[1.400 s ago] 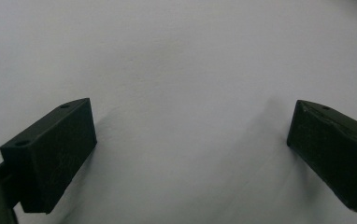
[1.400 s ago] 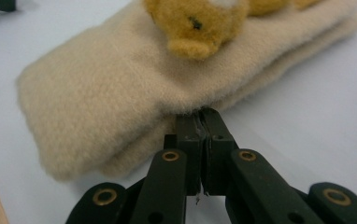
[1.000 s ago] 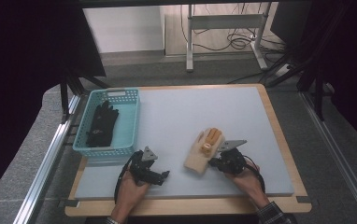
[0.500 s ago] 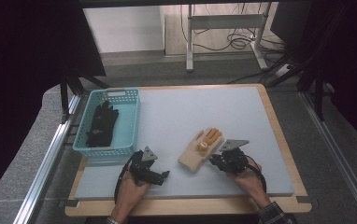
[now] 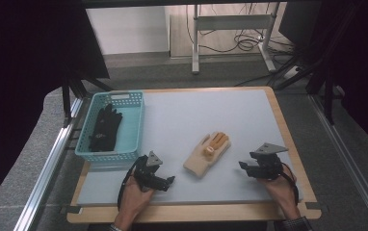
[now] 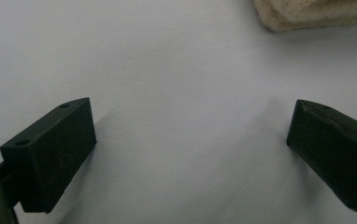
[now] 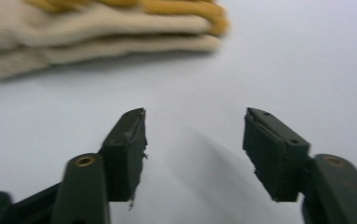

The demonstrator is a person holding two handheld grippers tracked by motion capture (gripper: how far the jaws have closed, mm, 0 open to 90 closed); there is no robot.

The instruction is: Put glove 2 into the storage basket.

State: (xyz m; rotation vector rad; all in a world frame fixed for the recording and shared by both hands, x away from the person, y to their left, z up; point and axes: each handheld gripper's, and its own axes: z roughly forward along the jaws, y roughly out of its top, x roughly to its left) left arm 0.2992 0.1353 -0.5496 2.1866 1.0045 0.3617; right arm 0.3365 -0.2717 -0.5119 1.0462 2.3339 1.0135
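The cream glove is seen flat on the mat, between the grippers and touched by neither. The right gripper, its jaws just opened wide, is empty; the left gripper is held wide over bare mat

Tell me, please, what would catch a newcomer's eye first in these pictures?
Probably the cream knitted work glove with yellow-orange fingers, lying alone near the middle of the pale grey table mat. Next comes the turquoise plastic basket at the mat's left edge, with a black glove inside. The right hand-held gripper sits just right of the cream glove, jaws open and empty.
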